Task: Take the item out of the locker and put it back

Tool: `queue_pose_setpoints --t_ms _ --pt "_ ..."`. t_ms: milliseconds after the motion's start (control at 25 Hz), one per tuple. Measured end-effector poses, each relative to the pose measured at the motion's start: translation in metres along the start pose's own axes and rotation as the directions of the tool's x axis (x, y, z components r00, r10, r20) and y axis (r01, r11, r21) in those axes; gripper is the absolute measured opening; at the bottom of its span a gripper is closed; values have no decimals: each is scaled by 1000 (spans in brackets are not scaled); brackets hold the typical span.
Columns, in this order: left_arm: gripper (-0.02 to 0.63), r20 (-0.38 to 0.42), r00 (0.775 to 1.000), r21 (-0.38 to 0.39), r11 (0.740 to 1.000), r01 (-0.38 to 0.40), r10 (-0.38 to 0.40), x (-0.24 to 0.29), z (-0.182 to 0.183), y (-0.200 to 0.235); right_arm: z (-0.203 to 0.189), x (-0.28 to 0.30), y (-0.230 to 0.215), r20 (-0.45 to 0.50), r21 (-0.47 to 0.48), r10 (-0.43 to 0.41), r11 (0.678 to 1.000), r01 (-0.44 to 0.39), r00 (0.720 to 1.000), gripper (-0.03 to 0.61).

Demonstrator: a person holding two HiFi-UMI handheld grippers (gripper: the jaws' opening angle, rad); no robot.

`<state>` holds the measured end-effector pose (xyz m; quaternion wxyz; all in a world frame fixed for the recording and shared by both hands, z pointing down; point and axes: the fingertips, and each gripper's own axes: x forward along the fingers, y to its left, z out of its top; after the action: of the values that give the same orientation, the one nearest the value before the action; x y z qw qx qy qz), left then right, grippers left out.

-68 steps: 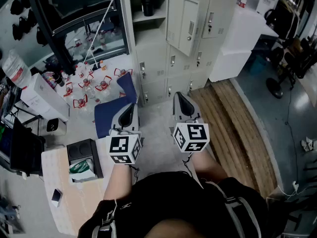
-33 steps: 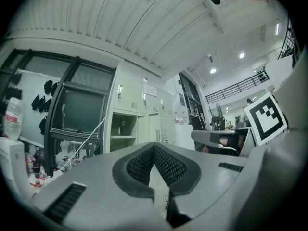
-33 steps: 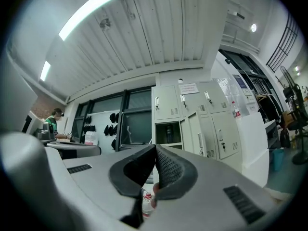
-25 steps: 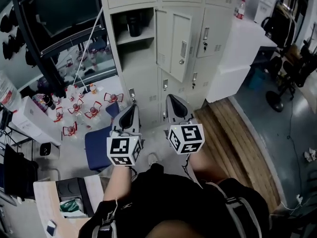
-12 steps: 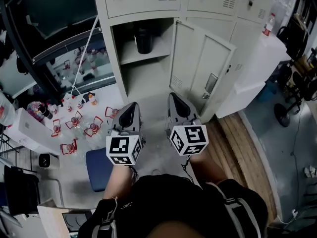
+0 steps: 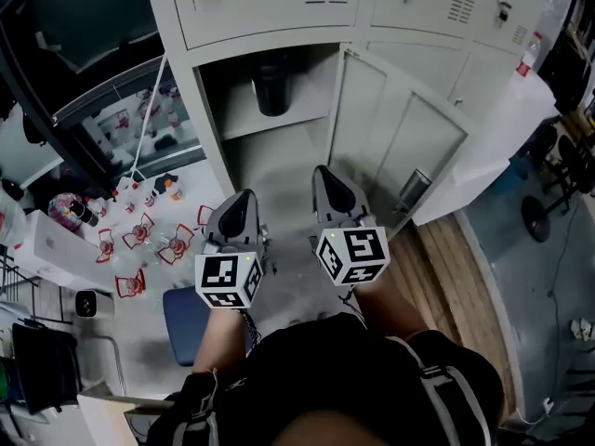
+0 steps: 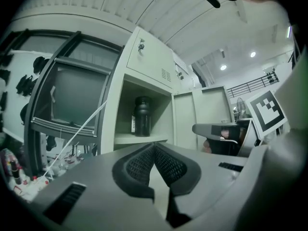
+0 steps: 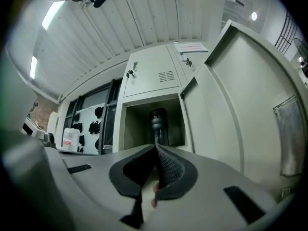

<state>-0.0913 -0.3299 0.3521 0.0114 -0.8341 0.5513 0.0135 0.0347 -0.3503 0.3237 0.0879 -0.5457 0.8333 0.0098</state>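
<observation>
A black bottle [image 6: 271,86] stands upright on the shelf inside the open locker compartment [image 6: 279,133]. It also shows in the left gripper view as the bottle [image 7: 141,116] and in the right gripper view as the bottle [image 8: 159,125]. The locker door [image 6: 400,147] hangs open to the right. My left gripper [image 6: 244,200] and right gripper [image 6: 322,175] are side by side in front of the compartment, short of the bottle. The left gripper [image 7: 154,146] is shut with nothing in it. The right gripper [image 8: 156,148] is shut with nothing in it too.
Closed locker doors [image 6: 270,3] sit above the open one. Left of the lockers is a dark framed window [image 6: 84,72], with several small red-and-white items [image 6: 139,235] on the floor. A blue chair [image 6: 189,321] is at my lower left, a wooden platform [image 6: 456,268] at the right.
I have come closer to the locker: the open compartment and its door now loom larger and nearer. Both grippers stay shut, held side by side ahead of me.
</observation>
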Motion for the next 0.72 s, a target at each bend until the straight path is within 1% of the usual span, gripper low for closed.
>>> queue_pose_setpoints --t_ms 280,360,400,440,480,560,600,720 --pt "12 -16 998 -5 998 -62 62 11 -3 7 -4 21 -3 -32 -25 59 998 -60 998 14" --pt "12 -16 997 -2 997 -76 76 13 -1 7 -3 29 0 -34 -32 95 995 -96 995 13" --pt "12 -16 997 0 997 -82 82 13 -1 7 -2 34 3 -29 -30 125 992 -126 992 83" --pt "12 -17 996 3 996 -89 89 13 0 8 1 41 7 -19 -25 152 988 -153 988 211" --pt "12 -18 995 5 995 -97 97 13 0 10 4 48 9 -8 -22 167 986 -167 986 278" --pt "12 -18 993 7 993 -117 117 11 0 14 10 63 12 4 -30 171 985 -171 985 344" --pt "12 -16 992 8 992 -127 127 10 1 17 12 71 14 4 -35 172 985 -172 985 364" --pt "12 -11 988 11 988 -156 156 7 3 27 20 97 17 1 -37 172 984 -172 985 395"
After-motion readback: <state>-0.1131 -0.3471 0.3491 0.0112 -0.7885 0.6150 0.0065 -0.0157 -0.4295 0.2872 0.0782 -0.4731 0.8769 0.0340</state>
